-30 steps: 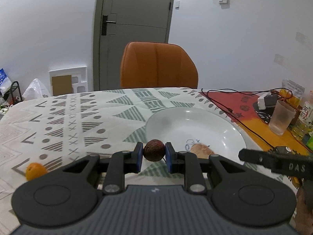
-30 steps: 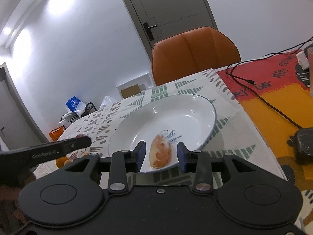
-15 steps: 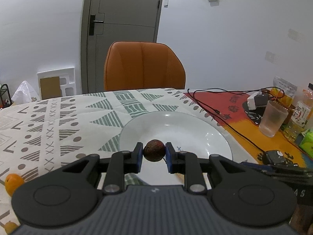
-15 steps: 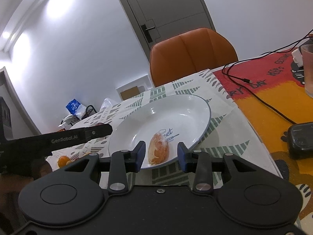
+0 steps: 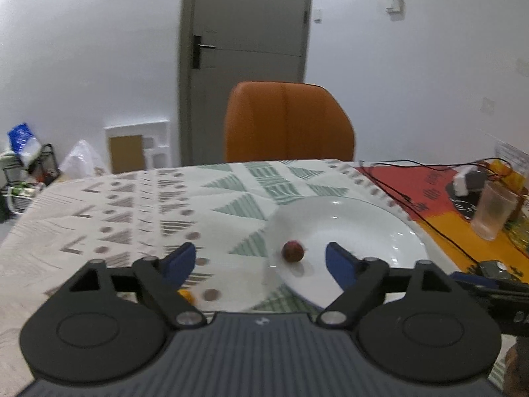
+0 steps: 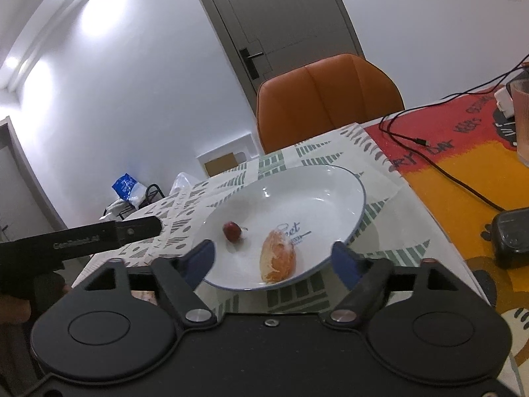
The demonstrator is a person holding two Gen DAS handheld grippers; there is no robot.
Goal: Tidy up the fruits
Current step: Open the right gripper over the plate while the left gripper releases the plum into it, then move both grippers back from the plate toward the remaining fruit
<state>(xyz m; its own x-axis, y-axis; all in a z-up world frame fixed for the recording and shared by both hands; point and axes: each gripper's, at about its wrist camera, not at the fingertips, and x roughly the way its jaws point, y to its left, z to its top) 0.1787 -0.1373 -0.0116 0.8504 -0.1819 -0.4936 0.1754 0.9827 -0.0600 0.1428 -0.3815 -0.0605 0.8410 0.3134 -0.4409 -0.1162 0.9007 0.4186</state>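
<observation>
My jaws stand wide apart on both grippers, gripping nothing. The dark red fruit [image 5: 292, 250] and peeled orange piece [image 6: 277, 260] lie apart in the white plate [image 6: 344, 198].

Dark red fruit [image 5: 292, 250] on white plate [image 5: 370, 218], fingers [image 5: 180, 259] apart

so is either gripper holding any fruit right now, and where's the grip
Nothing is held. The left gripper and right gripper are both open; the small dark red fruit and peeled orange piece lie loose in the white plate.

plate [image 6: 344, 182] far half bare; cable [image 6: 439, 165] and cup [image 5: 492, 211] crowd right side.
</observation>
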